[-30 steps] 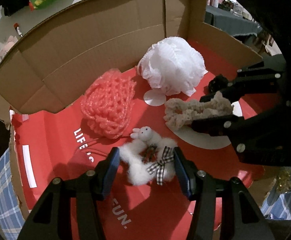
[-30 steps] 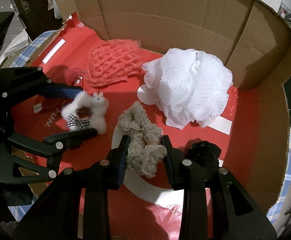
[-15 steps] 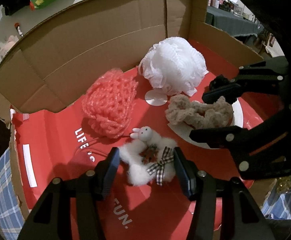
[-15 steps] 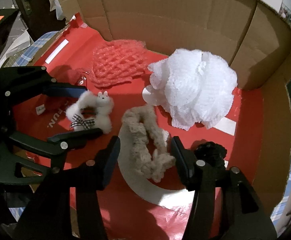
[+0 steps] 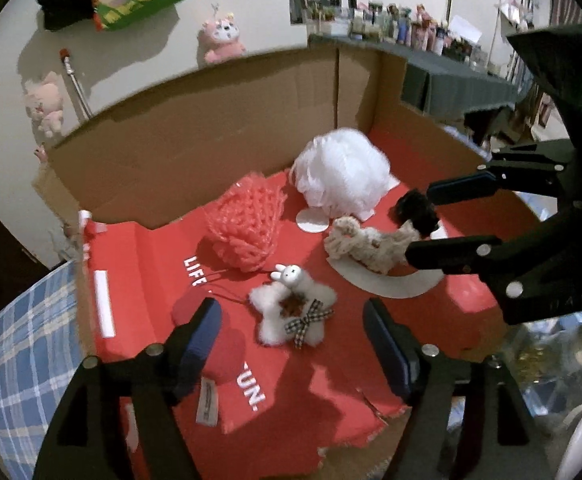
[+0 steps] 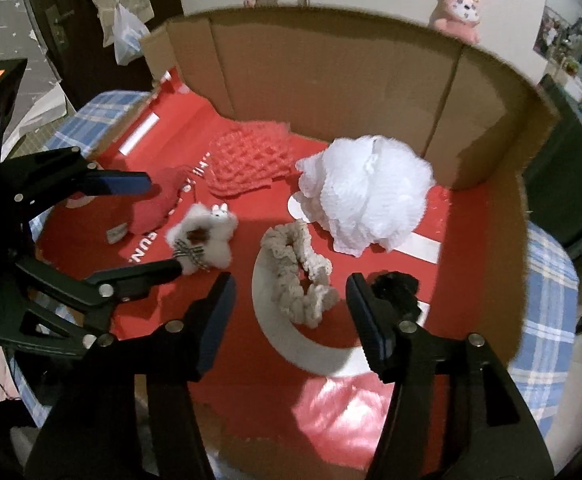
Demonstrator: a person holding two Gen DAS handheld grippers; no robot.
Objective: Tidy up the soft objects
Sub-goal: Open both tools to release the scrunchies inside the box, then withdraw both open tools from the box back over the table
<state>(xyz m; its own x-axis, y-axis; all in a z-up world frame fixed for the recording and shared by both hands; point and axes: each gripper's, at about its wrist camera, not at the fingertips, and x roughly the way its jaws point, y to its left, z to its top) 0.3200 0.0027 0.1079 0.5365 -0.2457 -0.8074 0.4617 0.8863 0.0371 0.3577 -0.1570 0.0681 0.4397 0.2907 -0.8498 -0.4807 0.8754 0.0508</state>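
Release step: the left gripper (image 5: 291,328) and right gripper (image 6: 291,304), jaws just opened and empty, flank the fluffy white bunny scrunchie (image 5: 293,312) and beige crocheted scrunchie (image 6: 297,276) lying in the red-floored cardboard box (image 6: 331,92); next, probably withdrawal to fetch another soft item.

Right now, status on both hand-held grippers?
Left hand-held gripper open, jaws just widened, empty. Right hand-held gripper open, empty. Fluffy bunny scrunchie and beige scrunchie lie free in box.

Bunny scrunchie (image 5: 293,312) lies left of knit scrunchie (image 5: 371,244) in box (image 5: 211,128).
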